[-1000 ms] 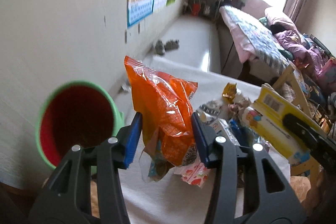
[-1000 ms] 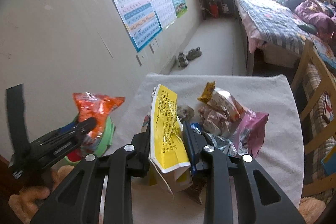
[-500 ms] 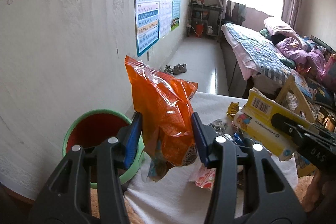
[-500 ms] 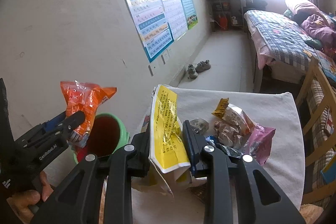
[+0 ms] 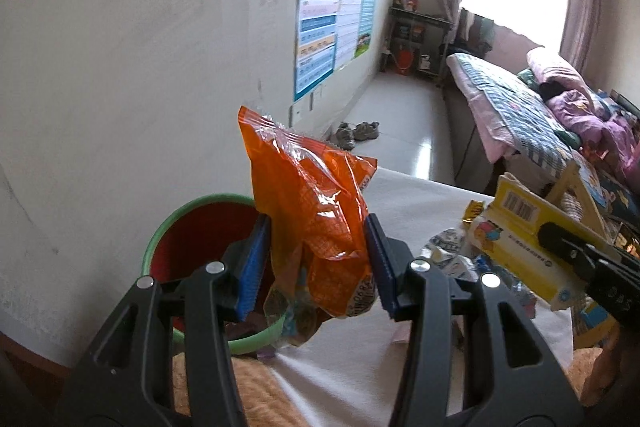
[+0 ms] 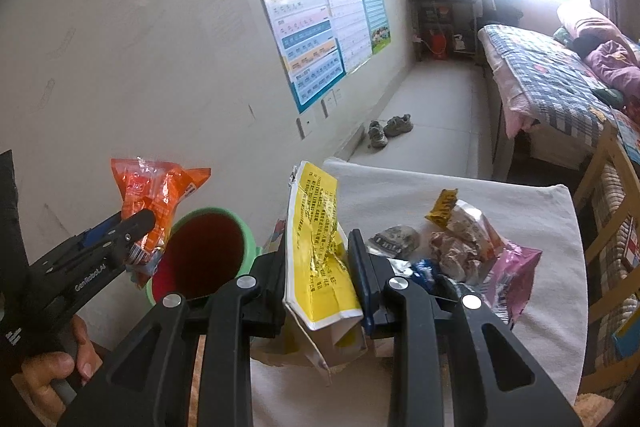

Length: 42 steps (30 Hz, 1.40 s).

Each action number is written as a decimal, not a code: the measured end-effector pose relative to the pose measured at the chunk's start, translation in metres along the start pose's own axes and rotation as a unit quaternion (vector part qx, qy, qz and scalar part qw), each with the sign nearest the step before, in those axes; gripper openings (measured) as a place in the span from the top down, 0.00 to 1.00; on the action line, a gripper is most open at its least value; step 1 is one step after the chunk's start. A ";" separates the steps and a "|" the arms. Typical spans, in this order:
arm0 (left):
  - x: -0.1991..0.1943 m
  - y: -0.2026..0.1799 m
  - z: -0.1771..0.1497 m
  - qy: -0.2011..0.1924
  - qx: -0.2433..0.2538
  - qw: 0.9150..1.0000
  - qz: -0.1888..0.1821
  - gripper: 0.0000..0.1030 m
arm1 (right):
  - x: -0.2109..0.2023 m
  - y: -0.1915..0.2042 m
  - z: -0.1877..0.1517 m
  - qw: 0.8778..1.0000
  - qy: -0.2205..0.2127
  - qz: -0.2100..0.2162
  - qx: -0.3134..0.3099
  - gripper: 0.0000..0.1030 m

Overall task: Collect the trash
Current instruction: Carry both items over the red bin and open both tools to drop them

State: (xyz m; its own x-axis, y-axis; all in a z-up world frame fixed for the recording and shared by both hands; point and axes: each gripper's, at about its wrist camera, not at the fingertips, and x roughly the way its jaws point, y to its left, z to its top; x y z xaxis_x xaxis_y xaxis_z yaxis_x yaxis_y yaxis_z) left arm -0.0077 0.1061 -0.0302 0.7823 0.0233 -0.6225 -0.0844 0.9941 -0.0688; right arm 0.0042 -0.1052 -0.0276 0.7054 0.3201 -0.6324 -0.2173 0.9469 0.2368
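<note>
Left tool [image 5: 318,259]: clamped on an orange snack bag [image 5: 308,211], held up beside the bin.
Right tool [image 6: 318,275]: clamped on a yellow carton [image 6: 318,247], lifted above the bench.
Bin [image 6: 200,255]: green rim, red inside, at the bench's left edge by the wall; contents mostly hidden.
Bench [image 6: 460,195]: white cloth; a pile of wrappers [image 6: 460,251] lies on it, right of the carton.
Progress: two pieces in hand, neither dropped yet; the pile is left to collect.

Glossy crinkled plastic orange wrapper [image 5: 316,223], smooth plastic bin [image 5: 192,251], matt, perhaps cloth table cover [image 6: 440,187]
</note>
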 end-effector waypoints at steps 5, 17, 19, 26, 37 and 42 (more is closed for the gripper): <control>0.003 0.023 -0.003 0.005 -0.020 1.000 0.007 0.56 | 0.014 0.019 -0.003 1.000 0.012 0.007 -0.012 0.74; 0.029 0.071 -0.017 0.045 -0.063 0.997 0.017 0.56 | 0.061 0.062 -0.006 0.997 0.048 0.032 -0.043 0.74; 0.036 0.080 -0.021 0.055 -0.071 0.996 0.018 0.56 | 0.071 0.067 -0.005 0.997 0.056 0.036 -0.045 0.74; 0.060 0.105 -0.029 0.086 -0.094 0.992 0.027 0.56 | 0.113 0.084 -0.001 0.993 0.092 0.053 -0.044 0.74; 0.089 0.134 -0.043 0.125 -0.116 0.985 0.041 0.56 | 0.161 0.118 0.001 0.988 0.124 0.077 -0.054 0.73; 0.096 0.139 -0.045 0.133 -0.118 0.983 0.043 0.56 | 0.170 0.128 -0.001 0.986 0.129 0.080 -0.063 0.73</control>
State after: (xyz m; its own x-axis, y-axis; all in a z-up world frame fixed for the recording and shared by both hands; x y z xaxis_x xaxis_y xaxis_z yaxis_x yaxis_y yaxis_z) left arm 0.0279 0.2413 -0.1350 0.5803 0.0467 -0.8131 -0.3090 0.9363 -0.1668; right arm 0.0952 0.0707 -0.1055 0.4633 0.4473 -0.7650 -0.4049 0.8747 0.2663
